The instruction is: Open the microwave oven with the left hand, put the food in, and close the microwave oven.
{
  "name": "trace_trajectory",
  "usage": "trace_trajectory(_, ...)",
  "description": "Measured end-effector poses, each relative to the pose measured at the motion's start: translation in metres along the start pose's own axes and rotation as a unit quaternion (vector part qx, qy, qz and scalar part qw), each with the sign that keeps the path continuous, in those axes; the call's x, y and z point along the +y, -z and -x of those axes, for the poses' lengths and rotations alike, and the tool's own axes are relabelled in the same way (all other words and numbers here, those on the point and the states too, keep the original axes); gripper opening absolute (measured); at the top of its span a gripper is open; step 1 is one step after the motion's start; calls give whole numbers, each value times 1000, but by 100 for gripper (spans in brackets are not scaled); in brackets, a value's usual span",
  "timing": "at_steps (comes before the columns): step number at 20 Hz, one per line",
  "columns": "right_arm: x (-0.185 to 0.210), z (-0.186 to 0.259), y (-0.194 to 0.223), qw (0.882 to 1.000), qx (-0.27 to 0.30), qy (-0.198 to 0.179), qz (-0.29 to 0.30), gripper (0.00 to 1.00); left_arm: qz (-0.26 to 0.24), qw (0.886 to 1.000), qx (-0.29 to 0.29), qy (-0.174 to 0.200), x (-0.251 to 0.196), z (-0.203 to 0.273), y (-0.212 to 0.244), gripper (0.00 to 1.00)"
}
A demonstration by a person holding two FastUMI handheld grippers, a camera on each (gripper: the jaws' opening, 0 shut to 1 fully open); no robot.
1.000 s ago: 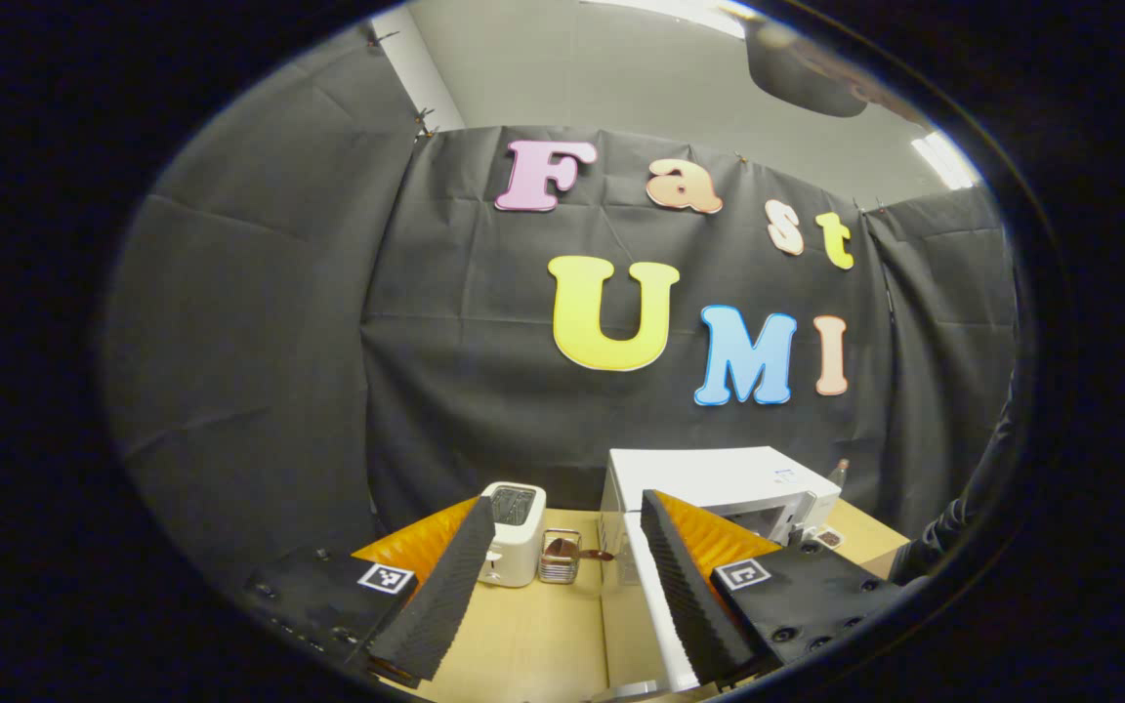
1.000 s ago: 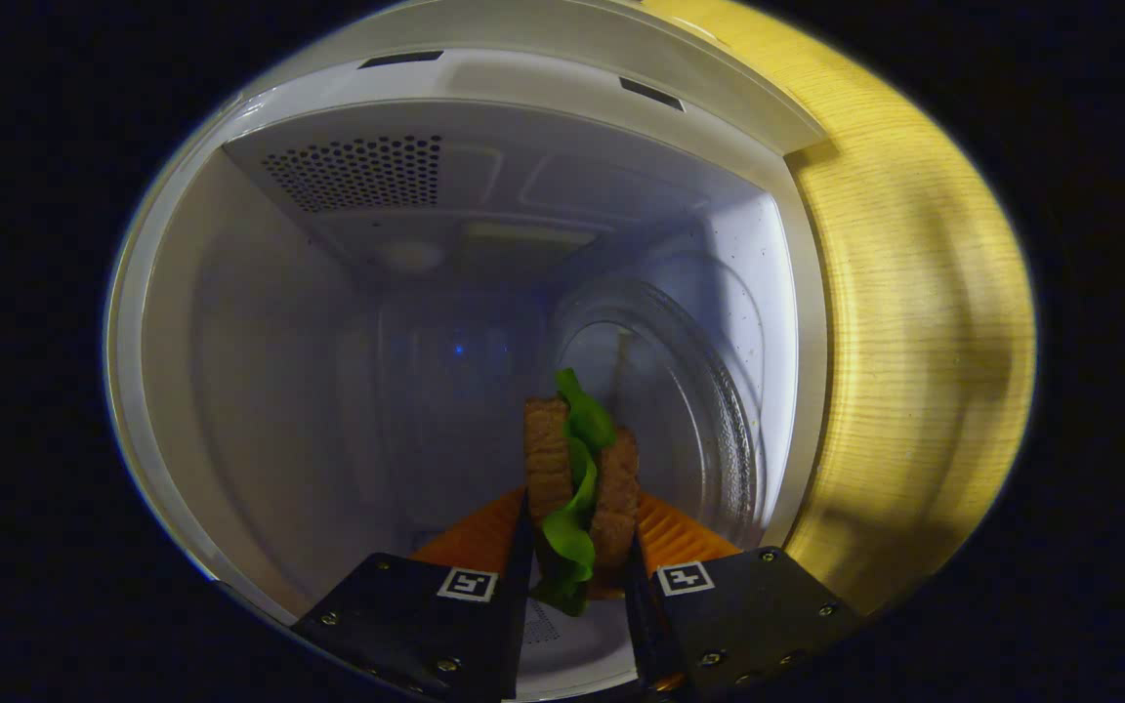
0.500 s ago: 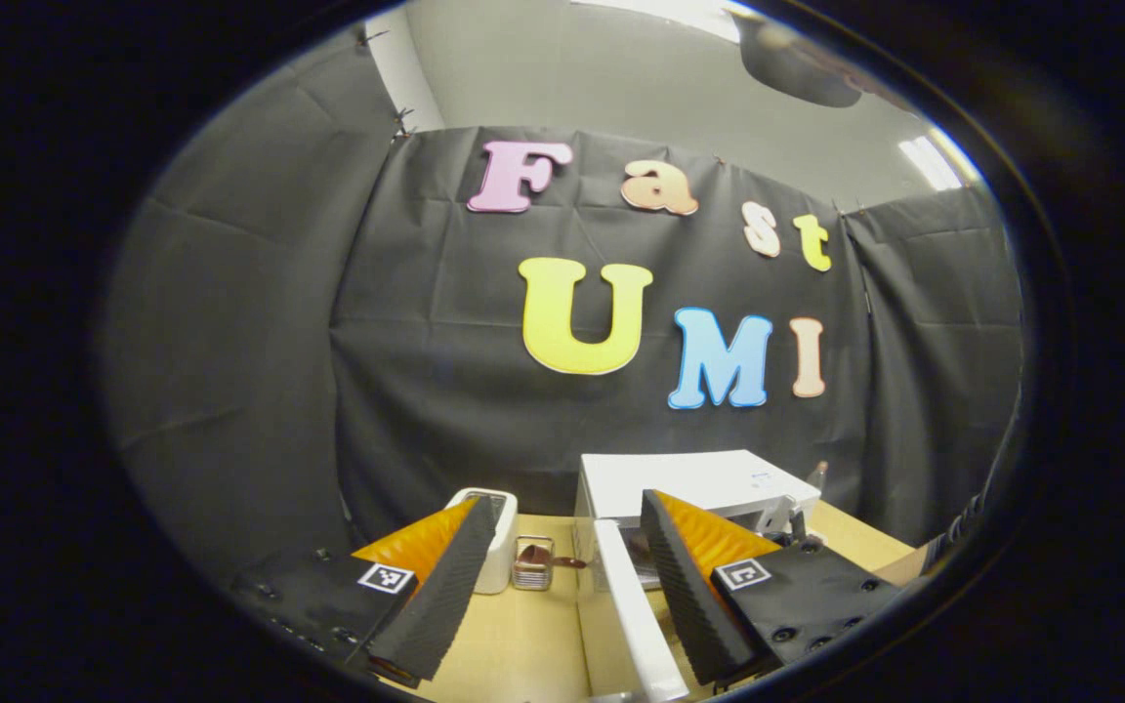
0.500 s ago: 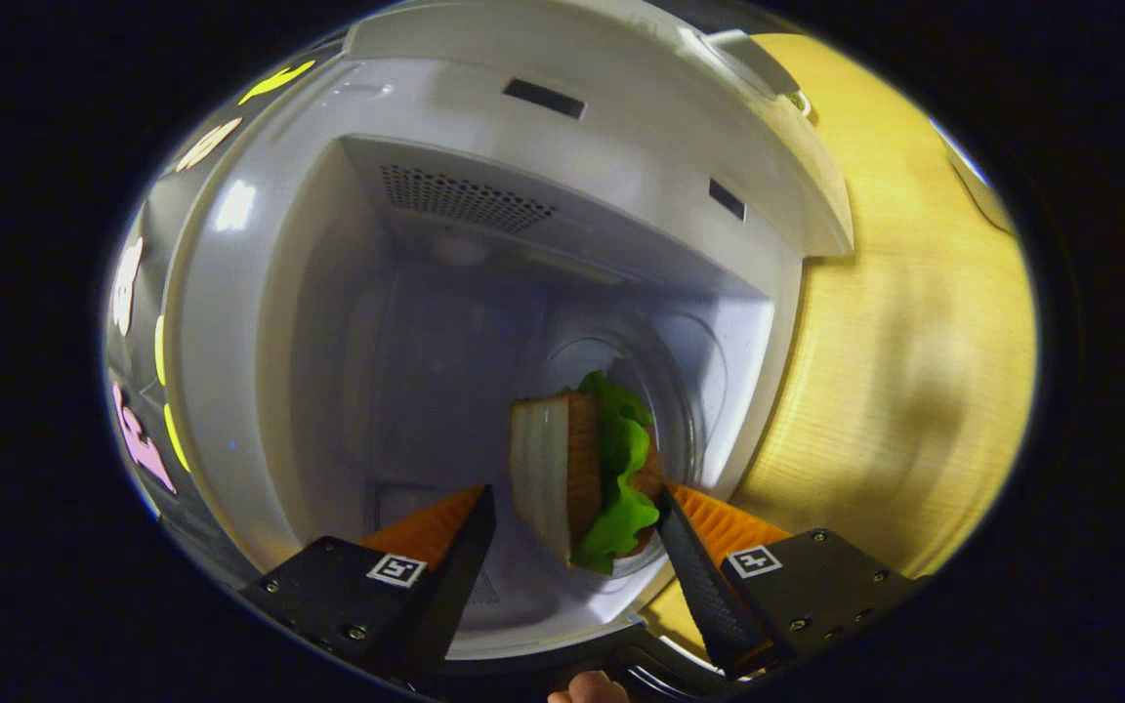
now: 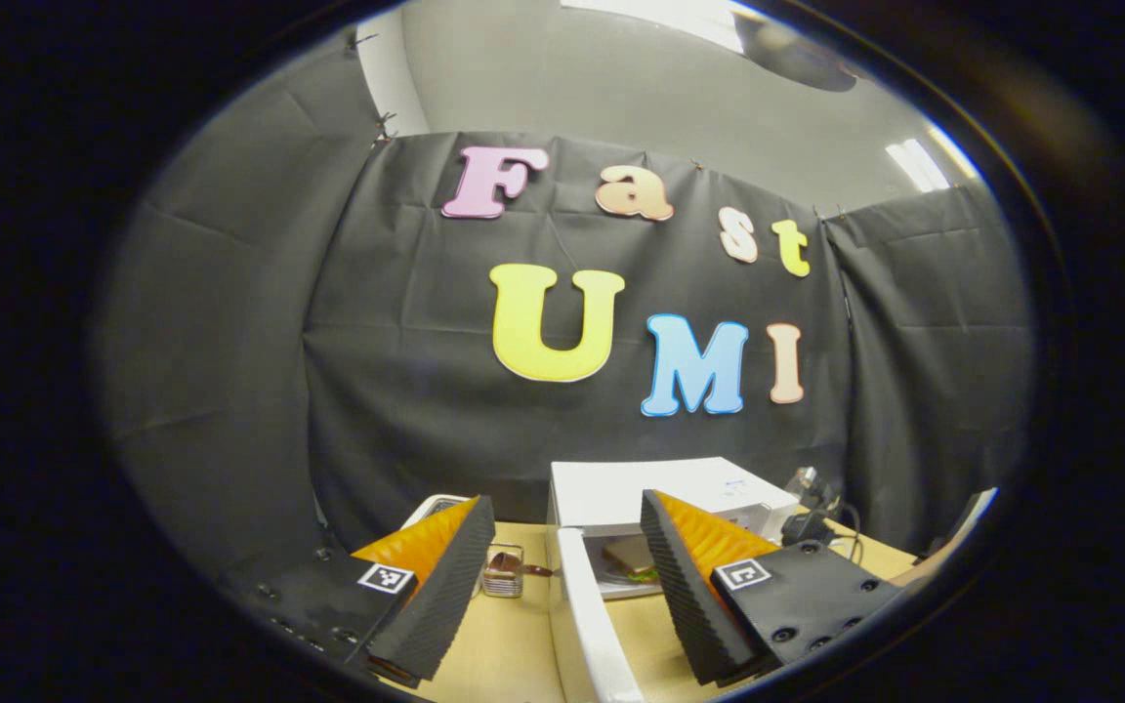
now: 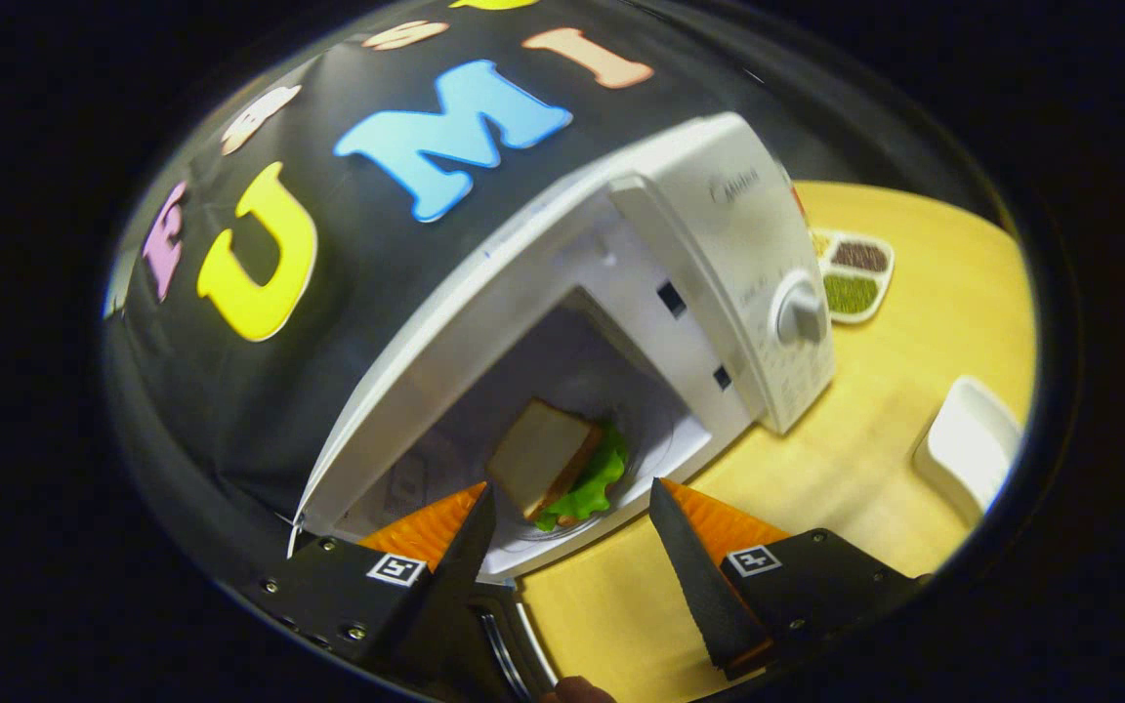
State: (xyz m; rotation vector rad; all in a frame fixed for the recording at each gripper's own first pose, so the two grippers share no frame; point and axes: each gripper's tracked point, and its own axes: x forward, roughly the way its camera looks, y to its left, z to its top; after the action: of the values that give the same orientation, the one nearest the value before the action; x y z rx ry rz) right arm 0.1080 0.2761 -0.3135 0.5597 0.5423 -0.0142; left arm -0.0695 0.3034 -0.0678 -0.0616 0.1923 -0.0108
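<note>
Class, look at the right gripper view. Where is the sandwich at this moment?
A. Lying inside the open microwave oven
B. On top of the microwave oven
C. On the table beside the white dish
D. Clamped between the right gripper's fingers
A: the sandwich lies inside the microwave oven, whose door stands open, and the right gripper is open outside the cavity with nothing between its fingers.

Sandwich (image 5: 633,560) half hidden behind left claw (image 5: 562,576).

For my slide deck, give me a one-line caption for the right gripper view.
Open right gripper in front of the open microwave, sandwich lying inside on the glass turntable.
</note>
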Motion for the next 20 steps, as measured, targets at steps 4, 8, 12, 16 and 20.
trace_trajectory(4,3,58,-53,993,-67,-21,98,96,-9,1000,6,16,-22,-6,6,96)
trace_trajectory(8,3,112,-101,976,-128,-30,175,96,-14,999,6,29,-45,-11,10,97)
trace_trajectory(12,5,165,-144,957,-178,-32,229,95,-22,999,2,39,-71,-16,6,96)
trace_trajectory(16,2,208,-174,940,-209,-26,267,95,-28,999,-9,36,-88,-19,2,97)
trace_trajectory(20,9,252,-192,925,-240,-29,294,96,-28,999,-9,27,-94,-20,2,97)
